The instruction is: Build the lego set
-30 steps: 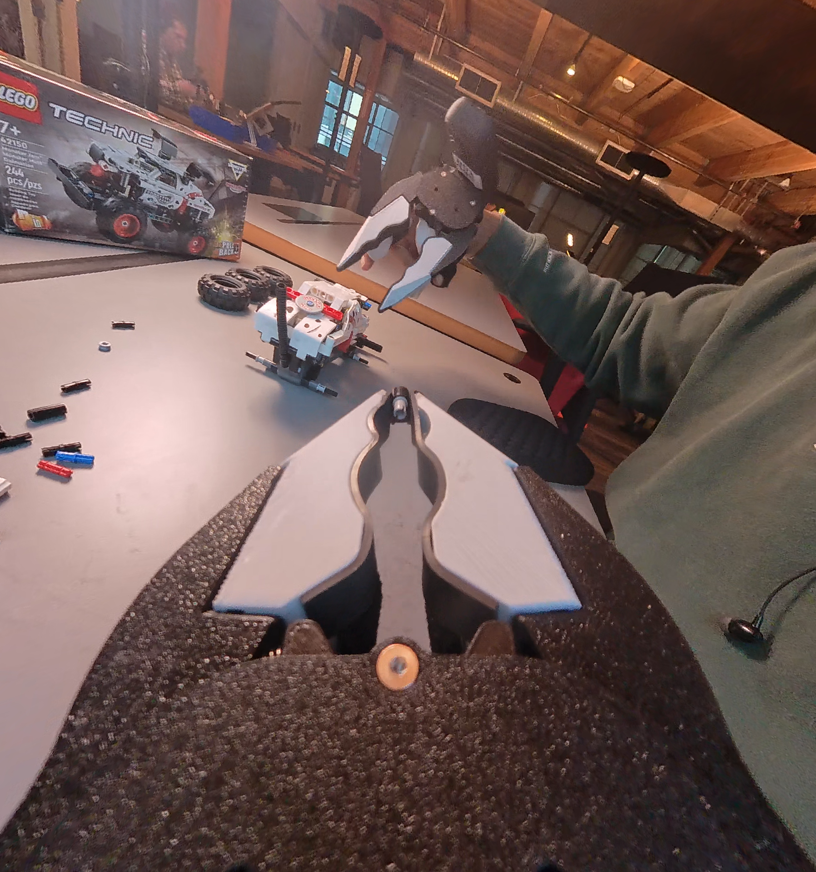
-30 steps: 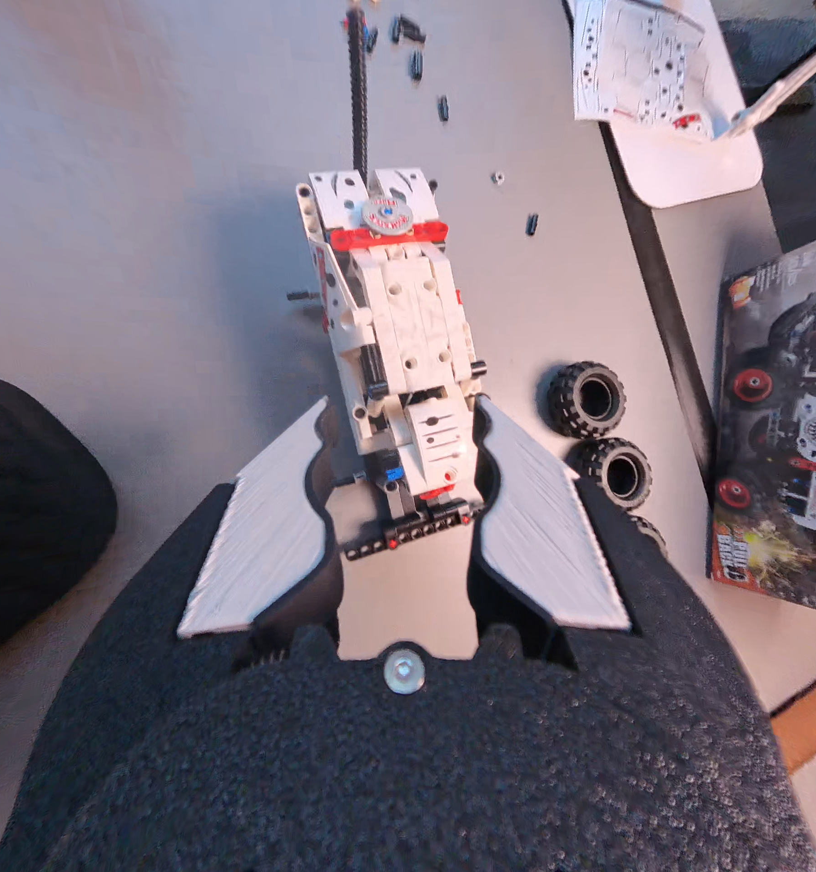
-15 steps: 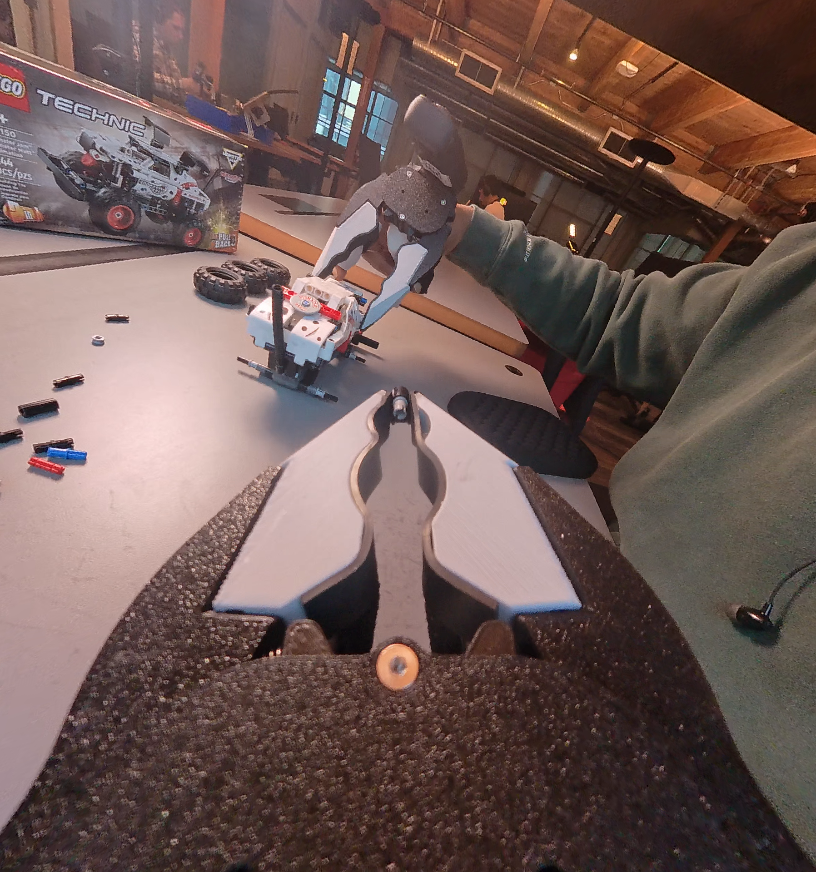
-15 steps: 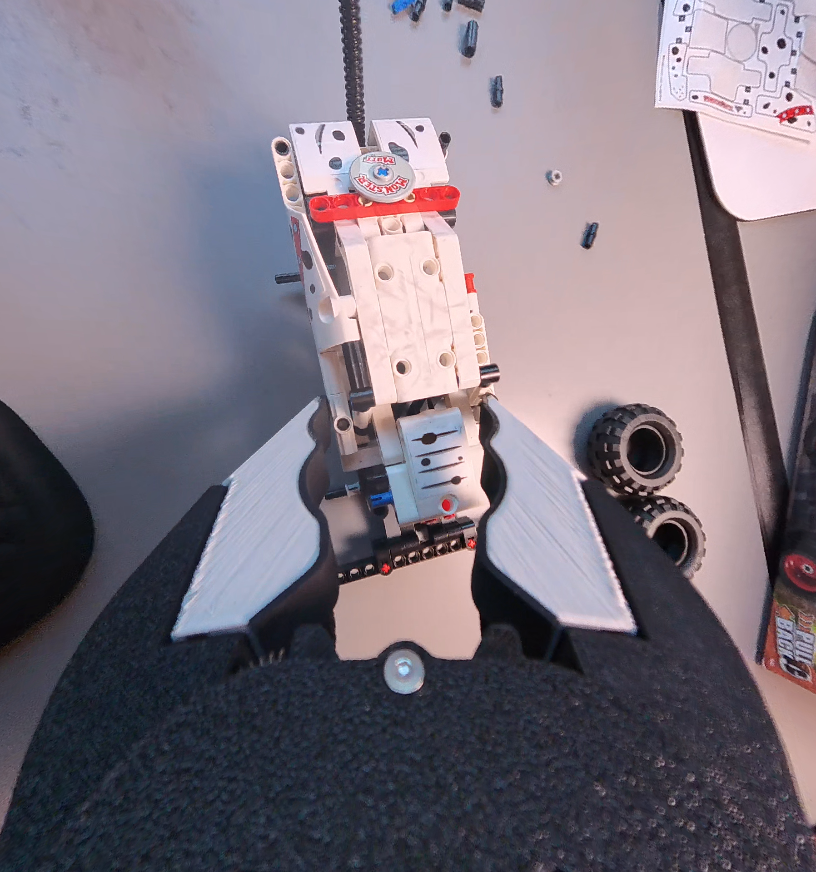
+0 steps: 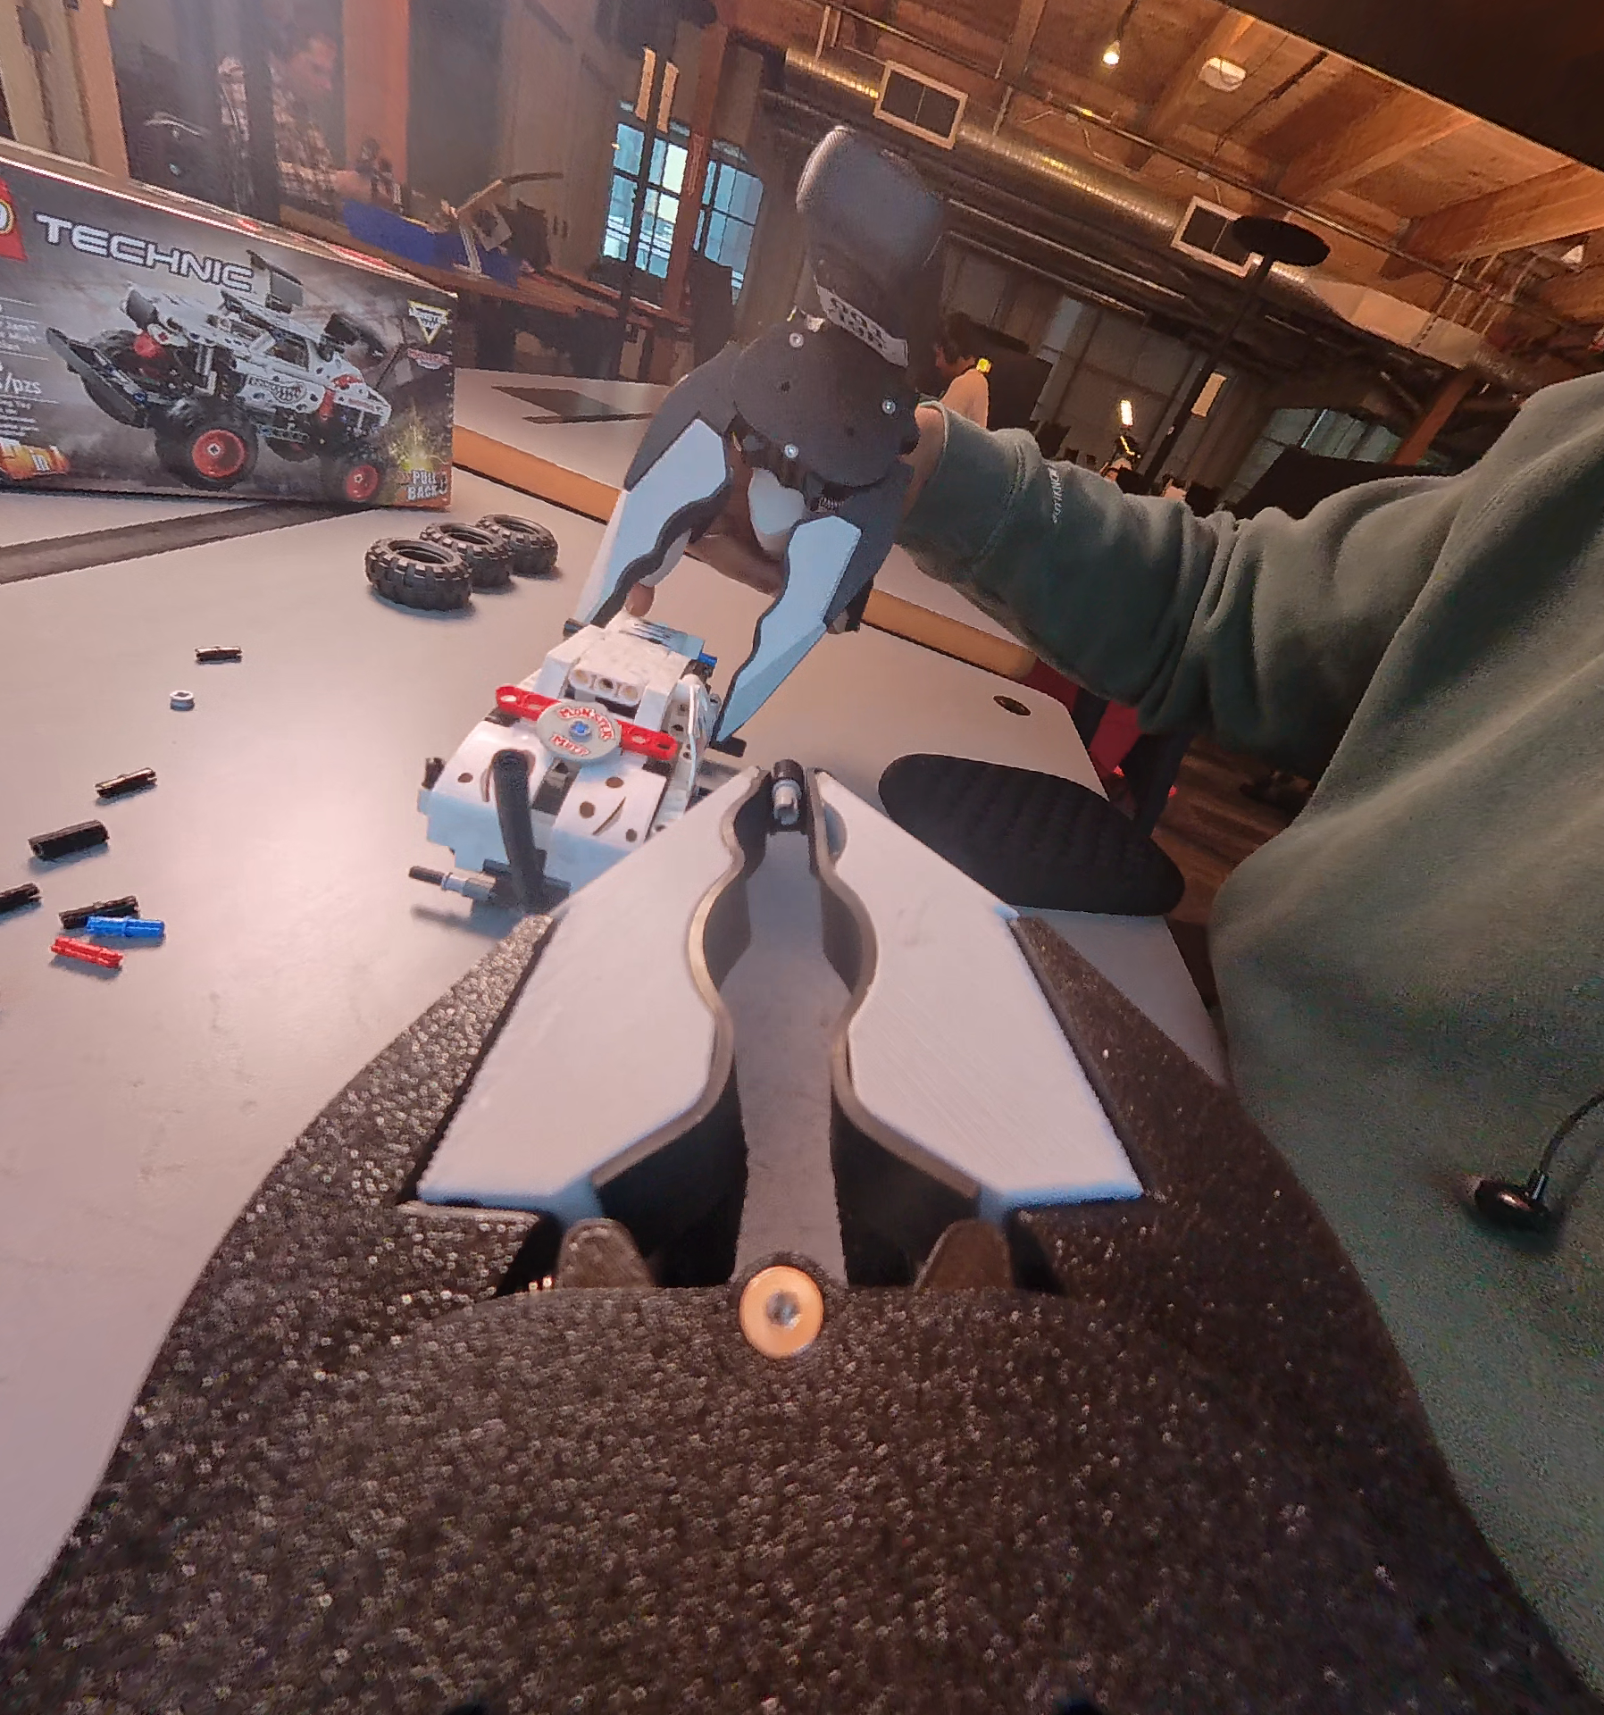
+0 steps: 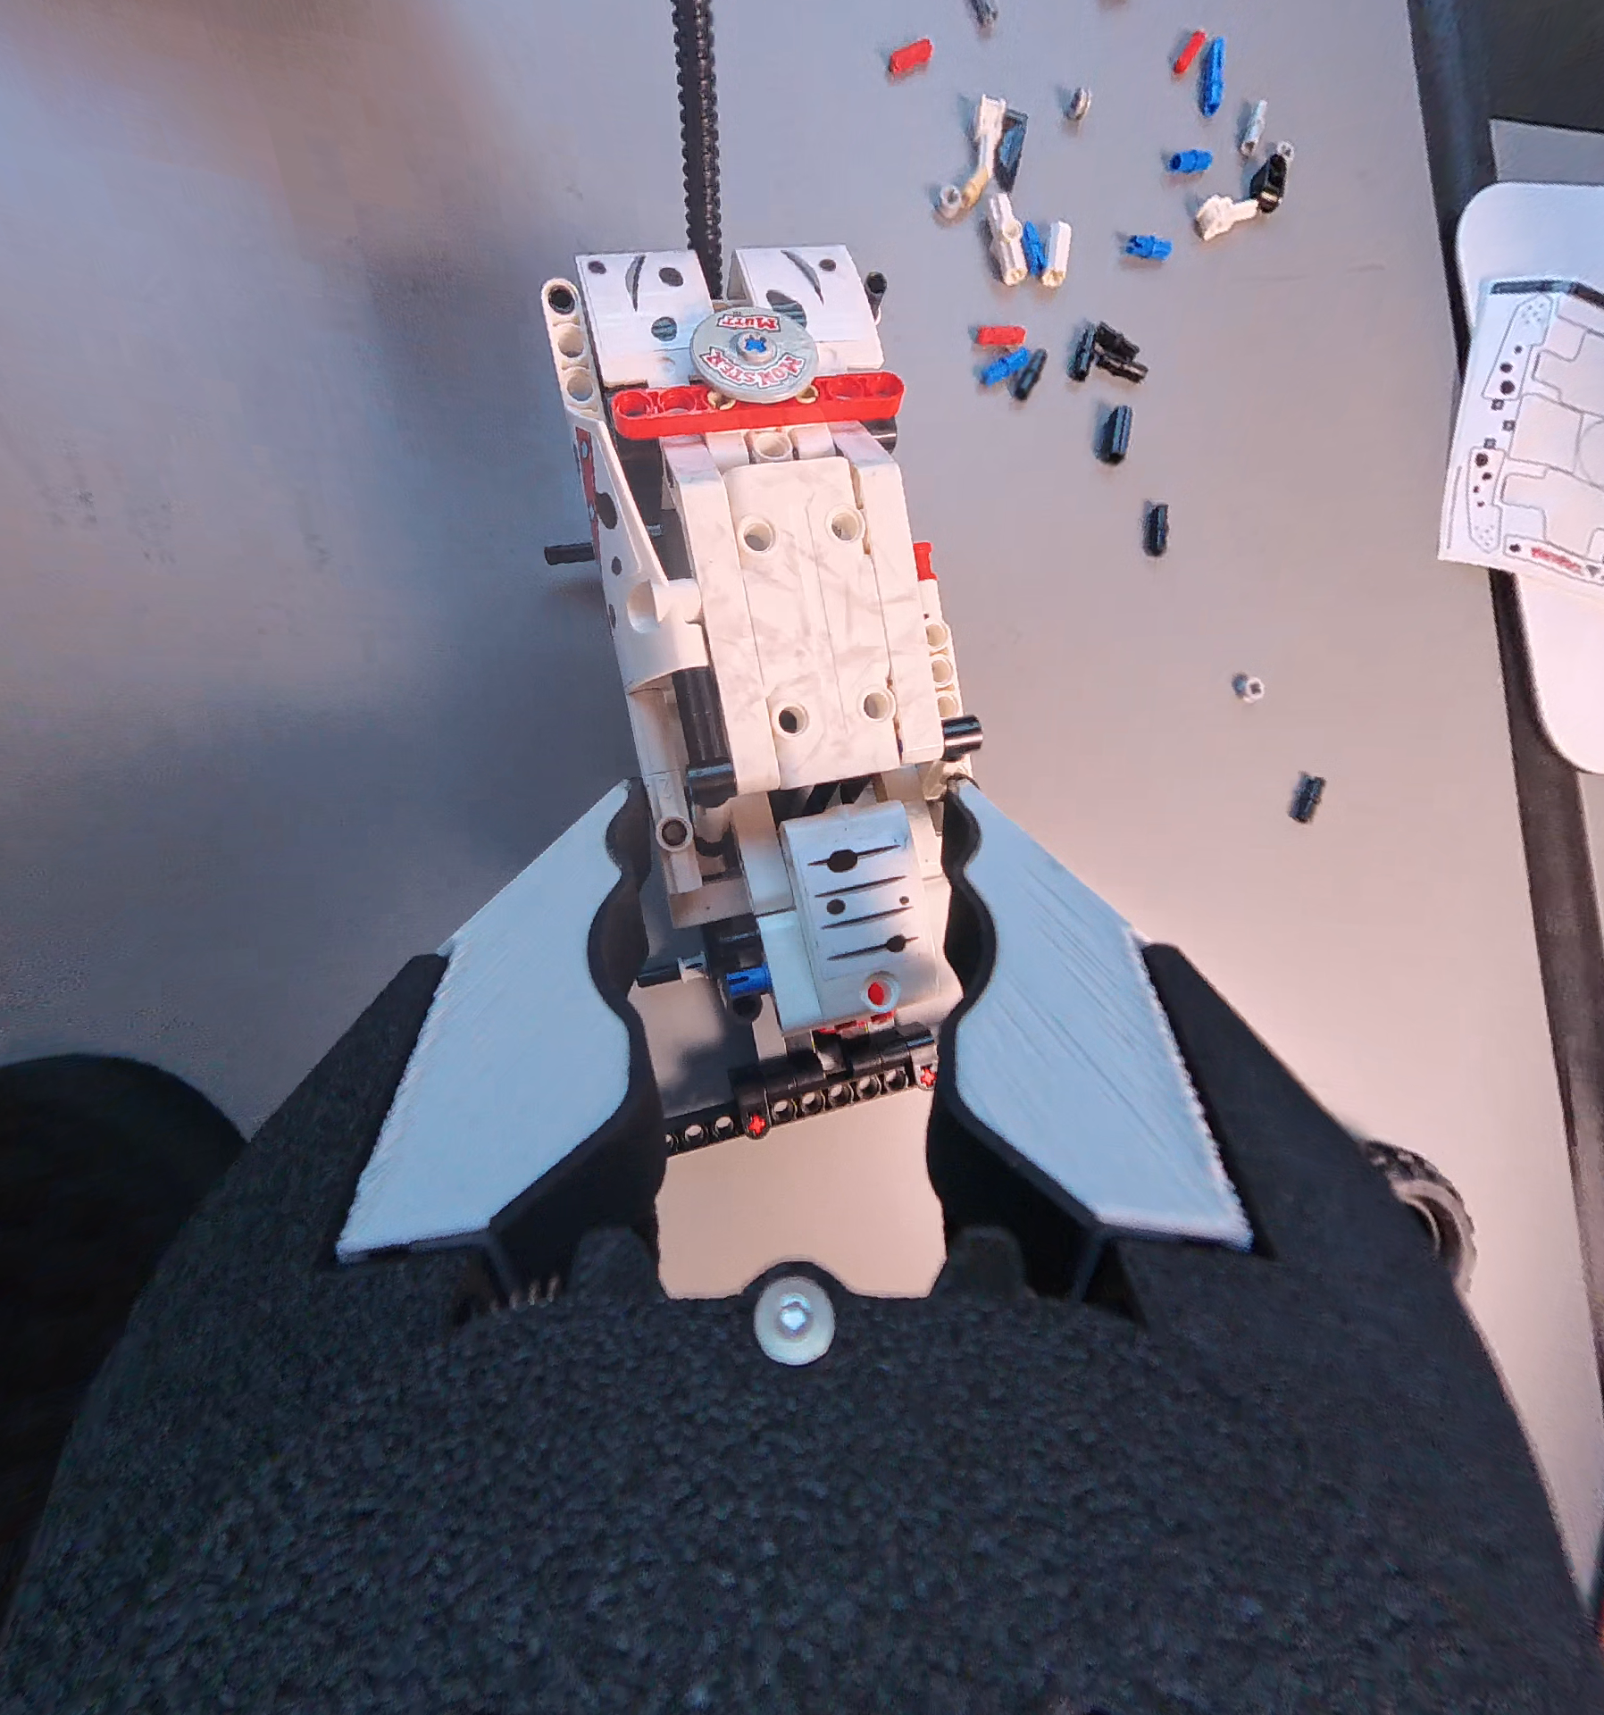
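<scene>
The half-built white Lego truck [image 5: 585,770] stands on the grey table [image 5: 223,1067], with a red beam and a round grey disc on top. My right gripper [image 6: 794,798] is shut on the truck's [image 6: 798,594] rear end, one finger on each side. It also shows in the left wrist view [image 5: 673,673], reaching down over the truck. My left gripper [image 5: 787,789] is shut on a small grey and black pin [image 5: 785,796] at its tips, close beside the truck. A black ribbed rod [image 6: 698,121] sticks out of the truck's front.
Three black tyres [image 5: 450,566] and the set's box [image 5: 195,371] lie behind the truck. Loose pins and connectors [image 5: 93,919] are scattered on the left; in the right wrist view they [image 6: 1058,278] lie beyond the truck. A sticker sheet [image 6: 1559,483] and a black pad [image 5: 1030,835] are nearby.
My right gripper came down and closed on the truck's rear. It turned the truck and brought it nearer my left gripper. The left gripper still holds the pin.
</scene>
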The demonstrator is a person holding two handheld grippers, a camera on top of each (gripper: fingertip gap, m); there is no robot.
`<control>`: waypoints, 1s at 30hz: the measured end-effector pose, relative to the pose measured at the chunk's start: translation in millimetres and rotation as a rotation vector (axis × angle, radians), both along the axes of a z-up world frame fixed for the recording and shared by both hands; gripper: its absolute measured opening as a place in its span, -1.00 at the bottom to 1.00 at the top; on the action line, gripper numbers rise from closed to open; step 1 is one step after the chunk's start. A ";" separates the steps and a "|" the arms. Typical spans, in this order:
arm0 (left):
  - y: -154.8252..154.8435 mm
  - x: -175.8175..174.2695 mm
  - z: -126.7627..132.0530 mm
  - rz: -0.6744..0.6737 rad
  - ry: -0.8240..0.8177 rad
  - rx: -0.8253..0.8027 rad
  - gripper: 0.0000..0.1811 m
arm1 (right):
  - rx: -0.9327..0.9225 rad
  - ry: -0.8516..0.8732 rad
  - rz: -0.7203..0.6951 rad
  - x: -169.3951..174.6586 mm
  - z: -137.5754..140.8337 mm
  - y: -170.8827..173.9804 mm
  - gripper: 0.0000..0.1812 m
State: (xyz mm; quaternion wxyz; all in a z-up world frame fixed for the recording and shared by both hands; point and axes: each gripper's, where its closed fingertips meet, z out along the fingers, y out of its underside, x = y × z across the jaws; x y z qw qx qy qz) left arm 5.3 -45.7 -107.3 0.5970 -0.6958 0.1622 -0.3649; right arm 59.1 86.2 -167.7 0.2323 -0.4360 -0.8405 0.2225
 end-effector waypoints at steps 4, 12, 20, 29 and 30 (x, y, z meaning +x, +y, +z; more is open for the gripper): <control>-1.1 2.7 -0.2 -0.009 0.016 0.008 -0.92 | 0.000 0.003 -0.005 -13.4 0.0 -15.3 -0.31; -3.4 4.8 4.3 -0.023 0.008 0.026 -0.93 | -0.018 0.024 -0.002 -35.8 -0.1 -39.0 -0.31; -3.1 1.6 7.2 -0.006 0.008 0.037 -0.92 | -0.029 0.036 -0.011 -44.9 0.0 -49.0 -0.31; -2.9 0.3 7.5 0.000 0.006 0.033 -0.92 | -0.096 0.125 -0.054 -40.2 14.8 -52.5 -0.32; -2.7 -0.1 7.6 0.002 0.004 0.033 -0.92 | -0.099 0.138 -0.061 -39.7 15.7 -53.1 -0.32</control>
